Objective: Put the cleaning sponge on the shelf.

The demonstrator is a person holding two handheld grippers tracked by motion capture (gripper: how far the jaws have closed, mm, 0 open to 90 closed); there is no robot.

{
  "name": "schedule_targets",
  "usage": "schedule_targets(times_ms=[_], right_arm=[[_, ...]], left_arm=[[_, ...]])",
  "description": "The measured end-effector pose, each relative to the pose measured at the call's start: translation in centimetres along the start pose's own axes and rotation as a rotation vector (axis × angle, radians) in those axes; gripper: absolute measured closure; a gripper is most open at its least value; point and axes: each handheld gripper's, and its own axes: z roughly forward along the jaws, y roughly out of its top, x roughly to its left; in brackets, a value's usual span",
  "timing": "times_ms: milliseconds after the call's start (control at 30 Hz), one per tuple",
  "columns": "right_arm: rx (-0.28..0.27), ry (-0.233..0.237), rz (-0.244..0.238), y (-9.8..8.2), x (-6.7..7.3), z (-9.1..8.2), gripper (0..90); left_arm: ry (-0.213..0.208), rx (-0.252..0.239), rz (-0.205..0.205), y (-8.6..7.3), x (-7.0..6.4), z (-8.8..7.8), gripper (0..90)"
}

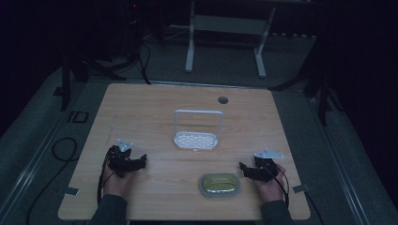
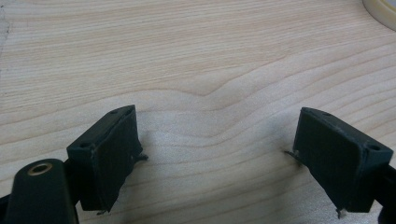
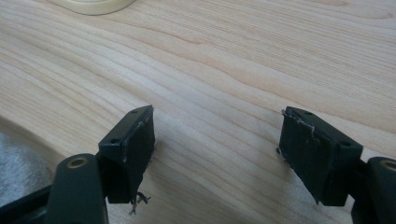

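The left gripper (image 1: 141, 161) and right gripper (image 1: 243, 167) are held wide apart and empty over the wooden table (image 1: 141, 112), with a lidded yellow dish (image 1: 219, 184) near the right one and a white rack (image 1: 196, 133) at mid-table.

white rack (image 1: 195, 138): upright, table centre | yellow-green oval dish (image 1: 219, 184): near edge

High view: fixed overhead, facing forward and down, whole table (image 1: 150, 112) in frame. Gripper views: each close and low over the wood, facing along own jaws. All three share the tabletop and the yellowish dish (image 1: 219, 184).
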Motion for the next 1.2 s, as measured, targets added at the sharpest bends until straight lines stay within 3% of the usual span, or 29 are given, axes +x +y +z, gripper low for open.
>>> schedule_targets(times_ms=[167,300,533,700,733,933,1067,1200], right_arm=[[0.000,0.003,-0.003,0.0,0.0,0.0,26.6],[0.005,0.000,0.006,0.0,-0.4,-0.3,33.6],[-0.038,0.015,0.005,0.7,-0.7,-2.1,36.6],[-0.040,0.010,-0.029,1.3,-0.4,-3.0,34.6],[-0.042,0.003,-0.052,1.7,-0.1,-3.5,35.4],[-0.023,-0.016,-0.083,2.7,0.3,-4.6,39.6],[-0.002,0.010,-0.099,3.5,0.5,-5.2,44.3],[0.004,0.044,-0.148,4.3,0.8,-5.9,47.1]], left_arm=[[0.001,0.000,-0.001,0.0,0.0,0.0,14.5],[0.001,0.000,-0.001,0.0,0.0,0.0,14.6],[0.001,0.000,-0.001,0.0,0.0,0.0,14.5],[0.001,0.000,-0.001,0.0,0.0,0.0,14.5],[0.001,0.000,0.000,0.0,0.0,0.0,14.6],[0.001,0.000,0.000,0.0,0.0,0.0,14.5],[0.001,0.000,0.000,0.0,0.0,0.0,14.6],[0.001,0.000,0.000,0.0,0.0,0.0,14.6]])
